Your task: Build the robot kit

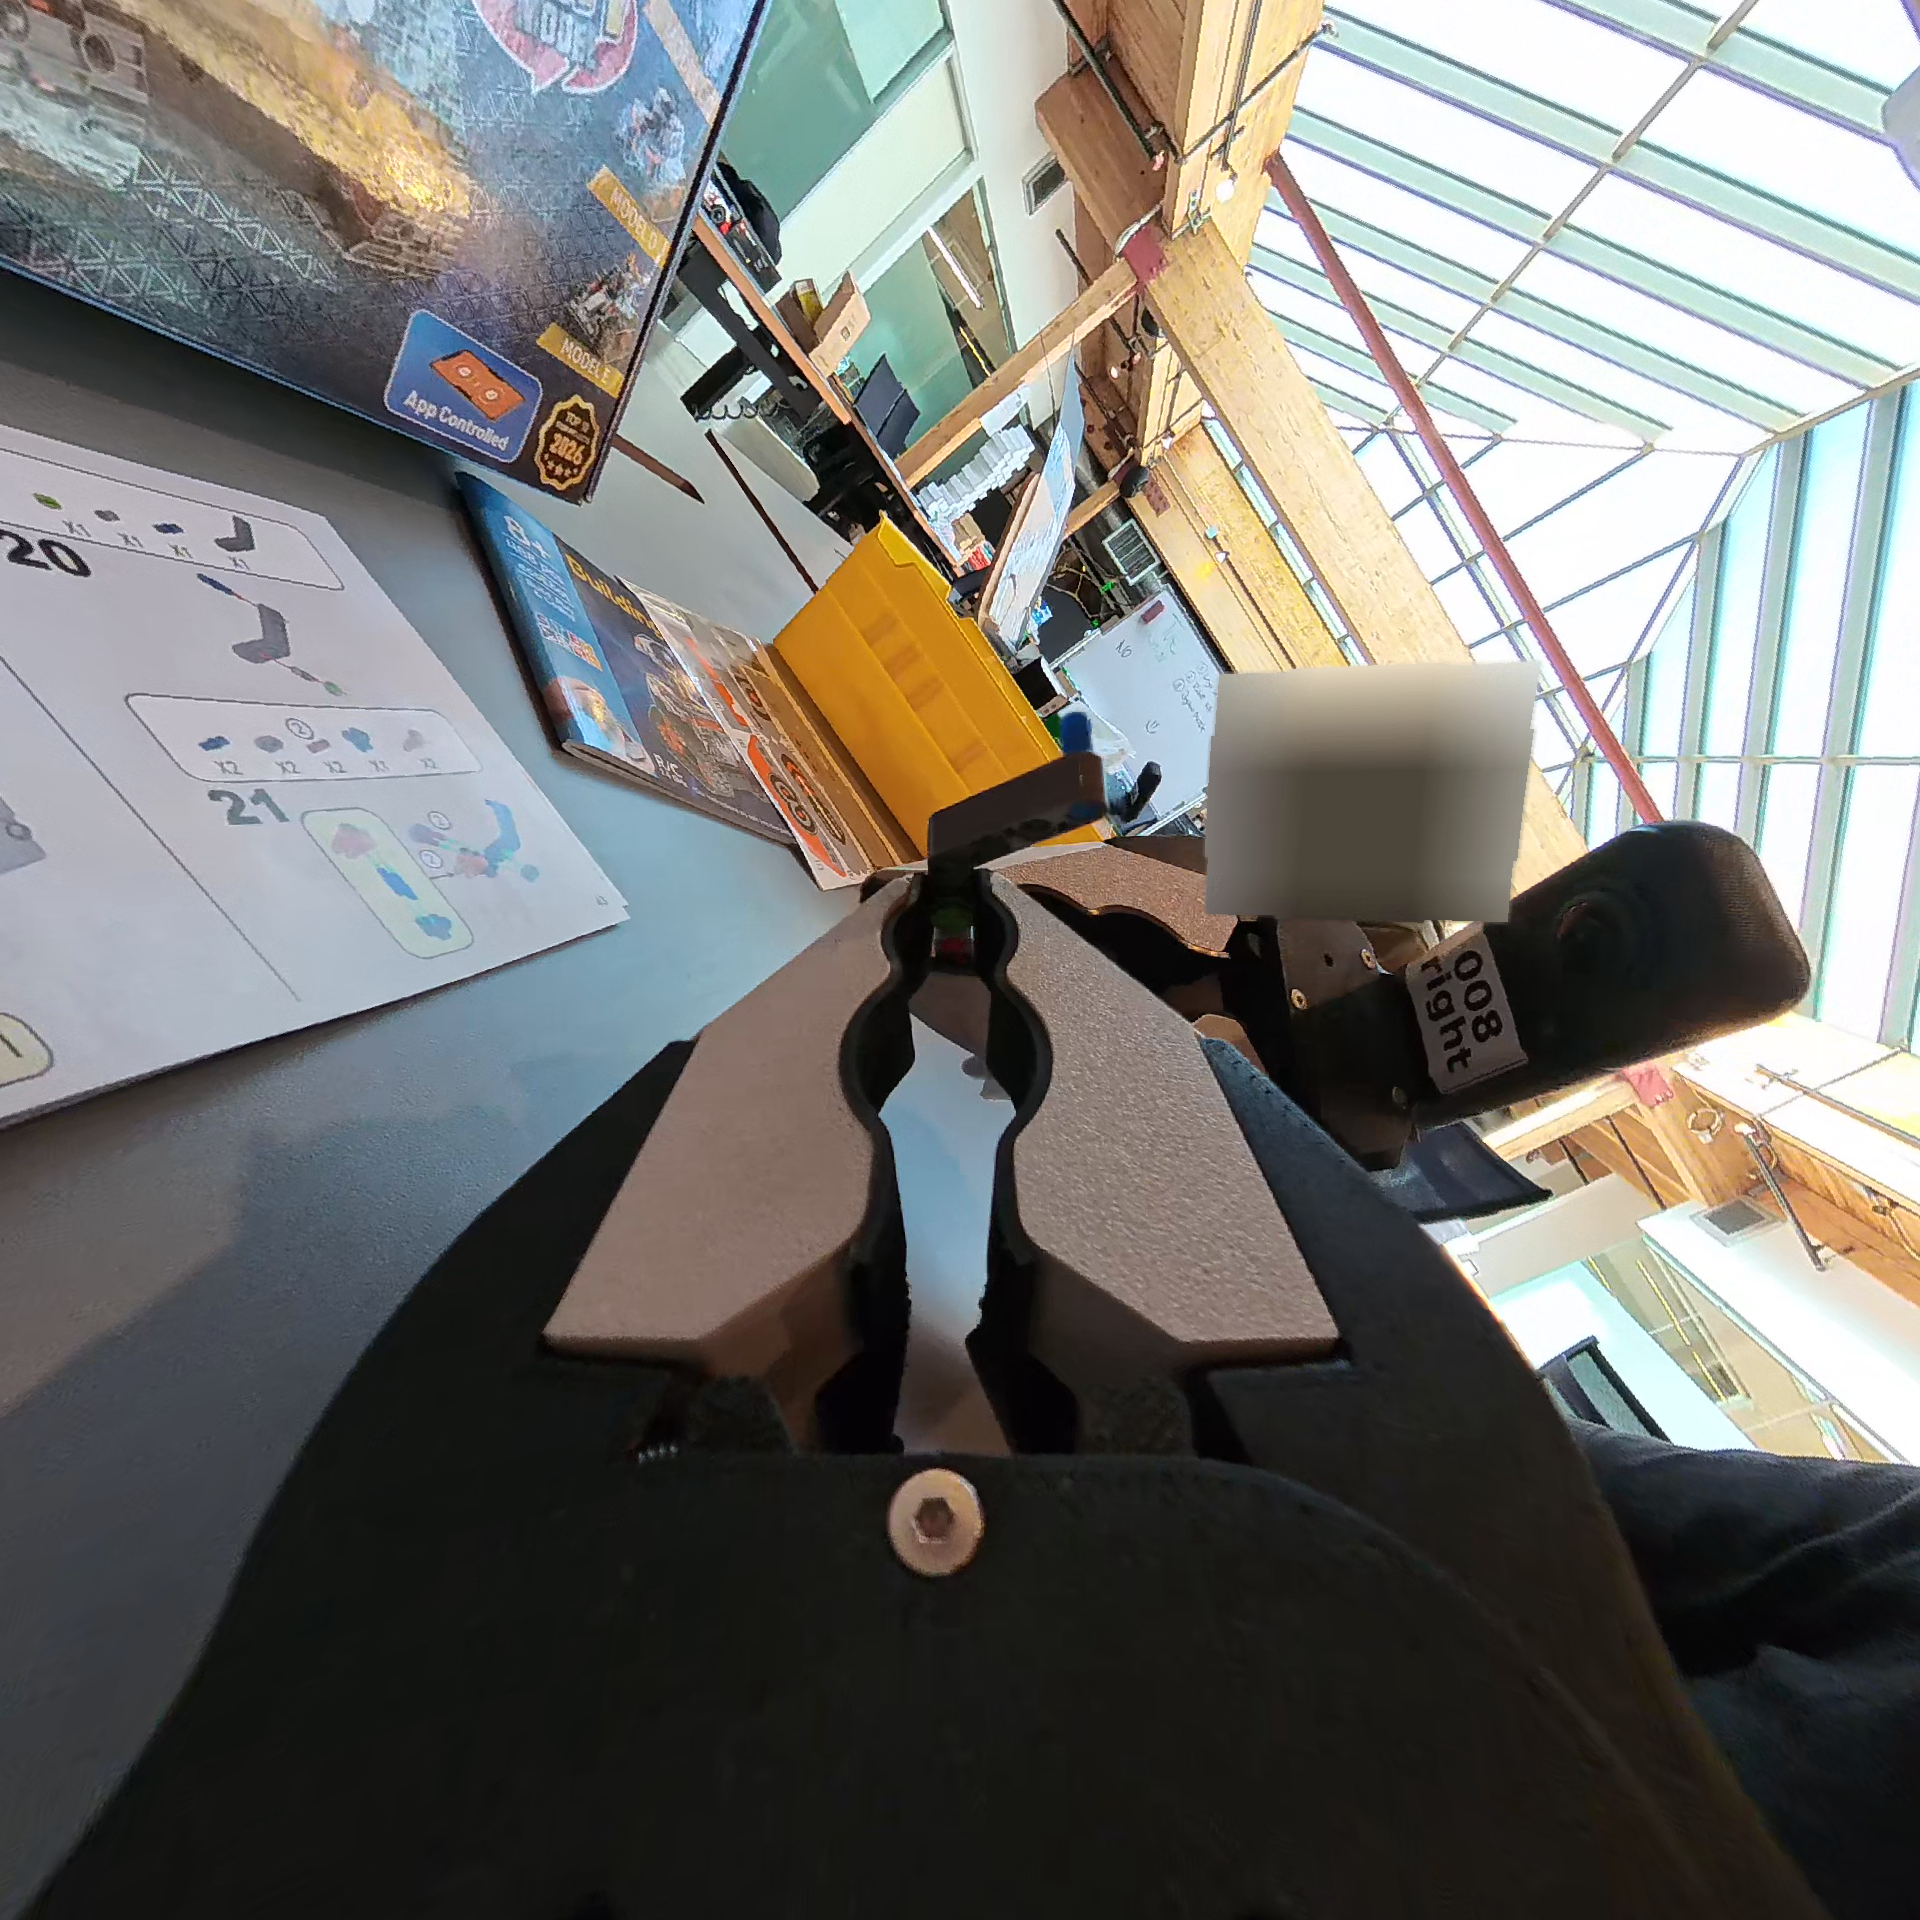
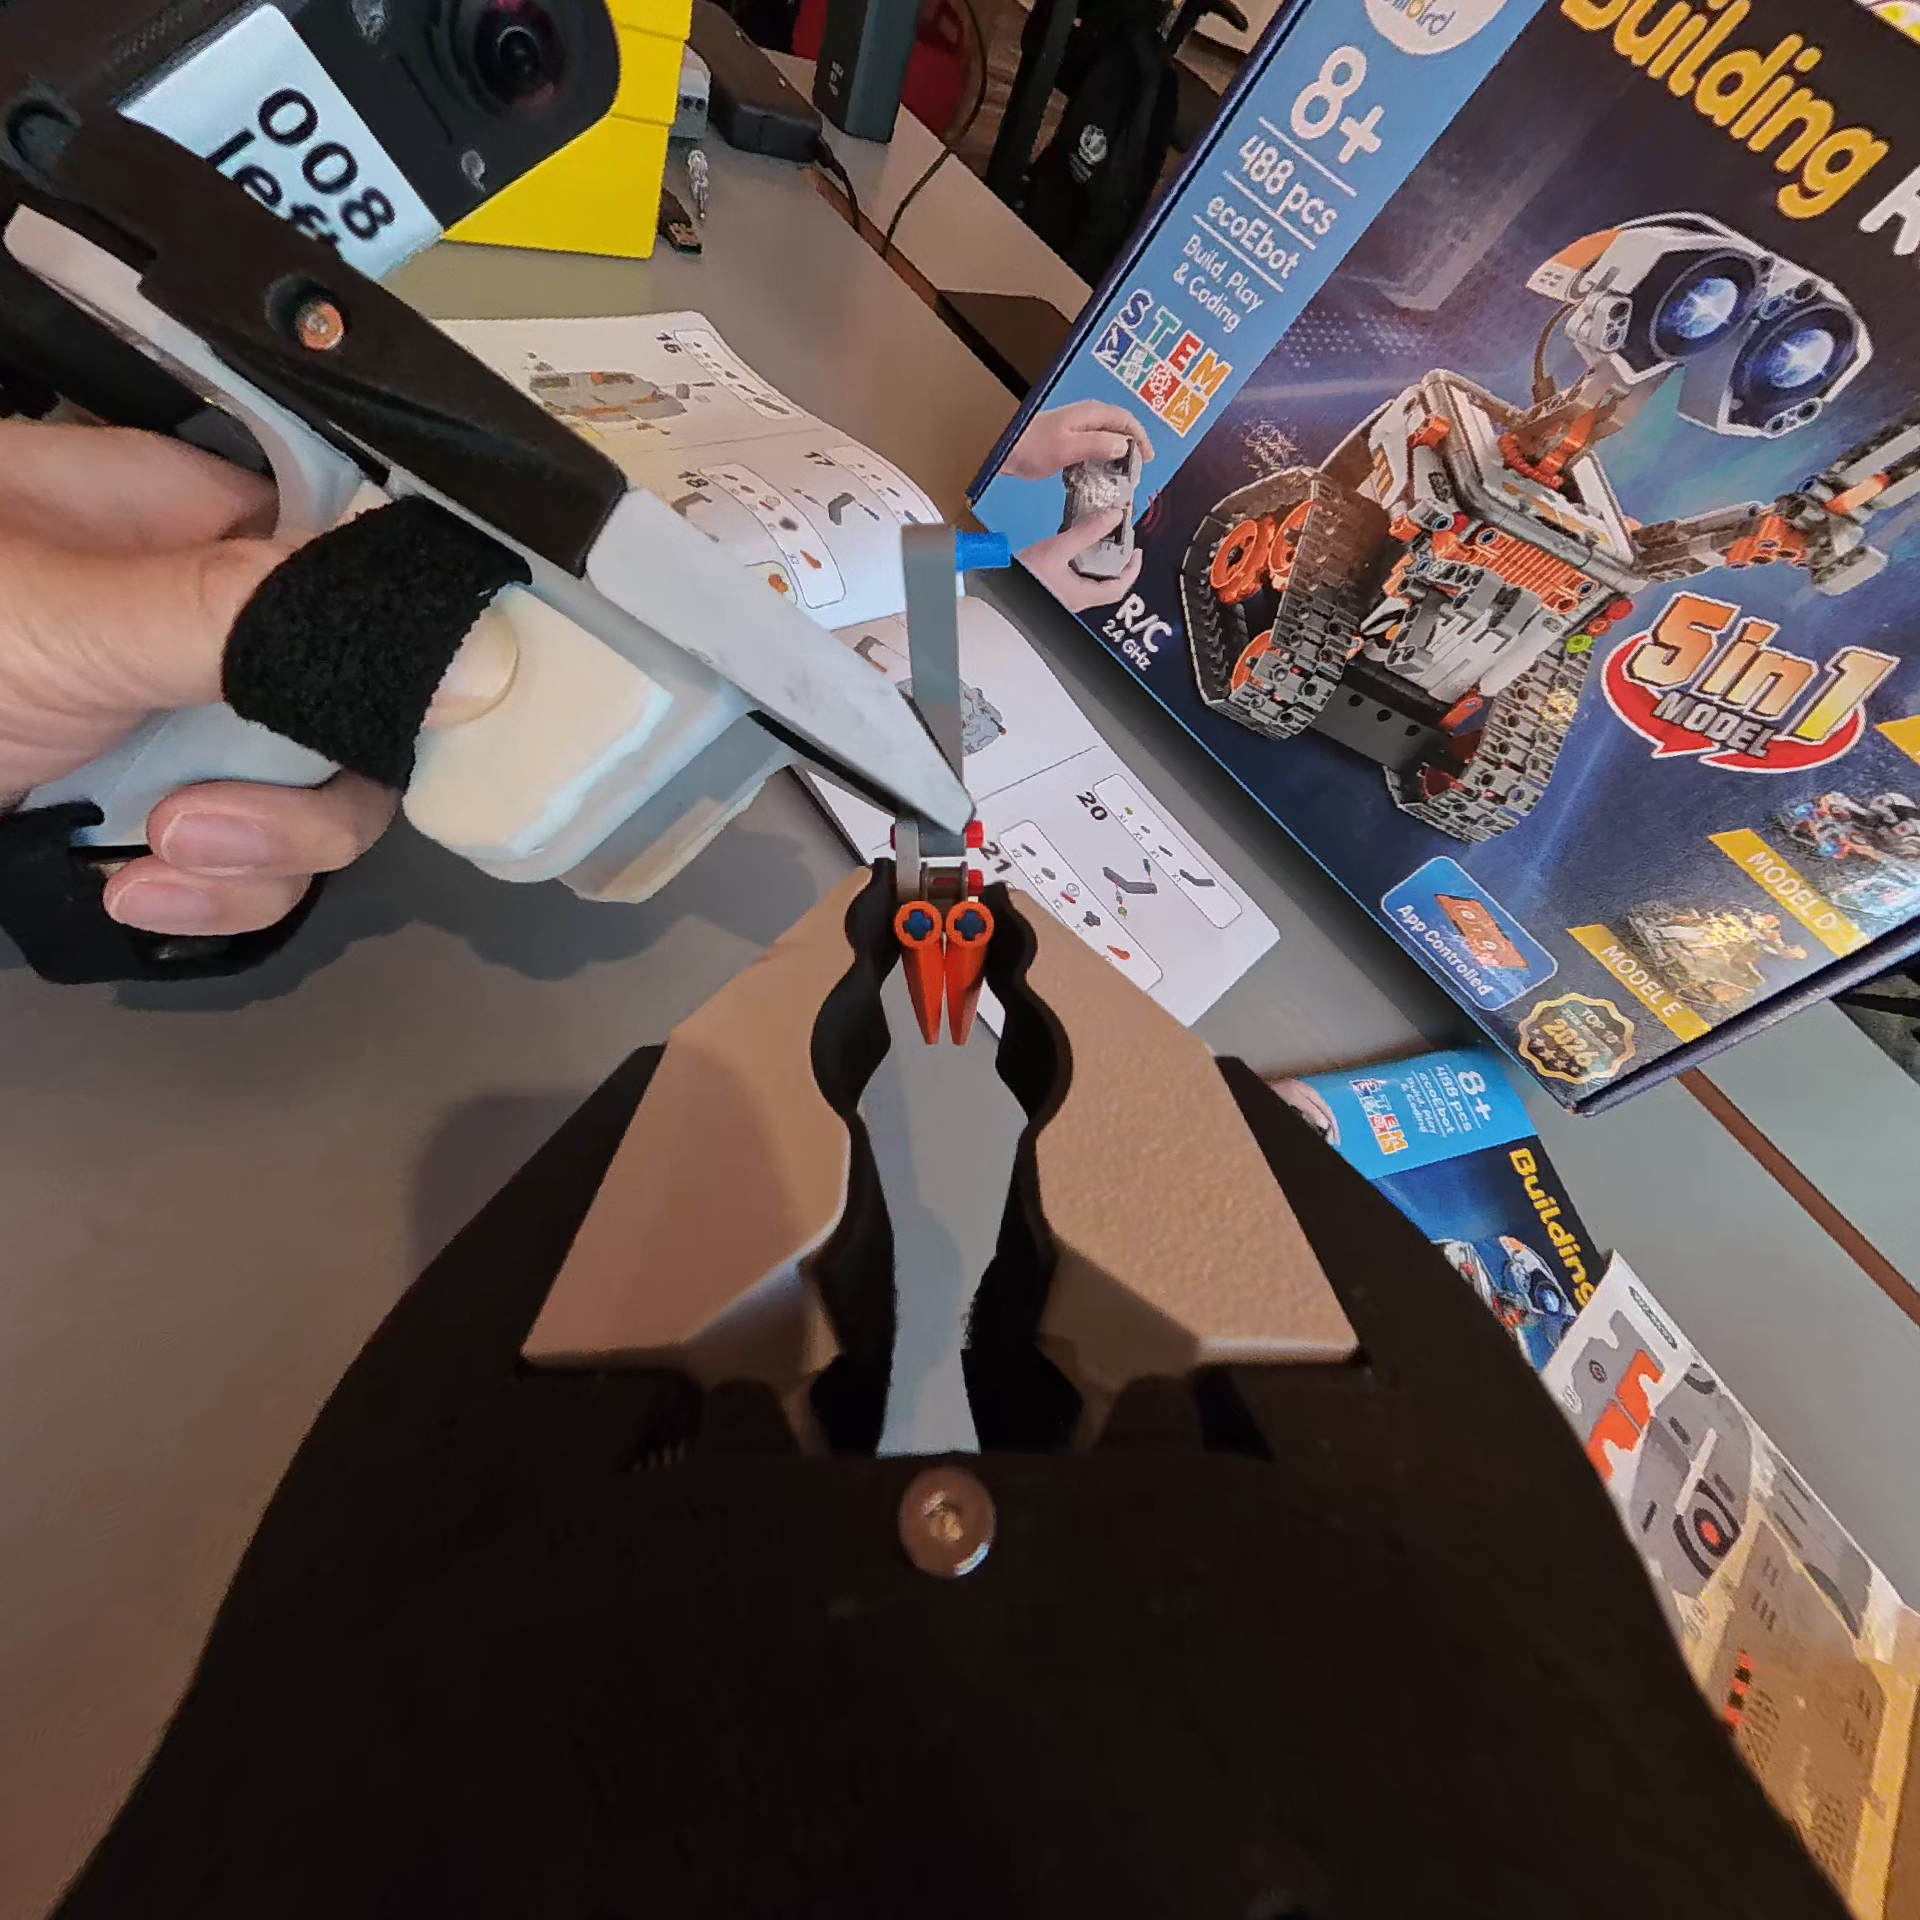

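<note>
A small brick assembly is held between both grippers above the grey table (image 2: 312,1091). It has two orange pieces (image 2: 940,966), a grey beam (image 2: 930,644) standing upright and a blue pin (image 2: 982,548) at the beam's top. My right gripper (image 2: 940,904) is shut on the orange end. My left gripper (image 1: 948,896) is shut on the beam's lower end, where red and green bits show between its tips. In the left wrist view the beam (image 1: 1018,805) juts past the tips. The left gripper (image 2: 914,790) comes in from the upper left, held by a hand (image 2: 135,644). The right gripper (image 1: 1558,987) shows at the right.
An open instruction booklet (image 1: 260,748) lies on the table under the grippers; it also shows in the right wrist view (image 2: 1122,873). A large toy kit box (image 2: 1558,520) stands behind it. A smaller printed booklet (image 2: 1507,1226) lies beside it. A yellow bin (image 1: 914,665) stands farther off. Both grippers' tips are close together, under 4 cm apart.
</note>
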`<state>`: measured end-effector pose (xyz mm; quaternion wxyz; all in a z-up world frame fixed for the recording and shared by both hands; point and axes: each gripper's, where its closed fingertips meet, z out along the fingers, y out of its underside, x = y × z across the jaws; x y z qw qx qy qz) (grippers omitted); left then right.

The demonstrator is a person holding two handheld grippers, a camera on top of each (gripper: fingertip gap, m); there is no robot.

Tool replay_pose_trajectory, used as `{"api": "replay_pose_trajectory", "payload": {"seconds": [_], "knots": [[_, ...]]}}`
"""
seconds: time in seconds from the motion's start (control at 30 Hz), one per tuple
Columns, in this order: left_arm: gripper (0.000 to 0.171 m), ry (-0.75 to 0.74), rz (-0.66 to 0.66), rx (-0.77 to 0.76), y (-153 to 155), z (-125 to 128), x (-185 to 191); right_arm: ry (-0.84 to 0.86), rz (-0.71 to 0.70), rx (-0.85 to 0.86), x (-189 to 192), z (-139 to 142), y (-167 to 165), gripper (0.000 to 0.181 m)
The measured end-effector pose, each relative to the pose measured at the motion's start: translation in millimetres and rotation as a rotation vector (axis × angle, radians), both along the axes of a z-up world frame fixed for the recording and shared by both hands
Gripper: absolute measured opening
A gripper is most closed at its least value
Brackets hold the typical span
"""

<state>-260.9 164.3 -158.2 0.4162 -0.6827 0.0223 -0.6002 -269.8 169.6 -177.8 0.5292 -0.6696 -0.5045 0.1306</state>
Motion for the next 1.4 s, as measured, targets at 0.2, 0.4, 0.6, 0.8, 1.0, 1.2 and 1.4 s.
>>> {"api": "replay_pose_trajectory", "payload": {"seconds": [0.2, 0.4, 0.6, 0.8, 1.0, 1.2, 1.4], "knots": [[0.019, 0.033, -0.086, 0.028, -3, 1, -1, -0.023, 0.119, 0.008, 2, -3, -4, 0.016], [0.008, 0.086, -0.149, -0.016, -6, -11, 5, -0.048, 0.145, 0.060, 6, -6, -4, 0.017], [0.007, 0.010, -0.116, 0.000, -4, 1, 1, -0.050, 0.053, 0.241, 6, 14, 5, 0.024], [0.006, -0.018, -0.112, 0.011, -6, 5, 1, -0.067, 0.052, 0.302, 6, 19, 2, 0.022], [0.006, 0.003, -0.116, 0.037, -9, 8, 3, -0.045, 0.050, 0.253, 9, 21, -1, 0.021], [0.006, 0.041, -0.103, 0.045, -7, 4, 1, 0.032, 0.102, 0.165, 5, 16, -4, 0.019], [0.006, 0.059, -0.104, 0.058, -8, 4, 2, 0.071, 0.133, 0.096, 6, 16, -5, 0.018]]}}
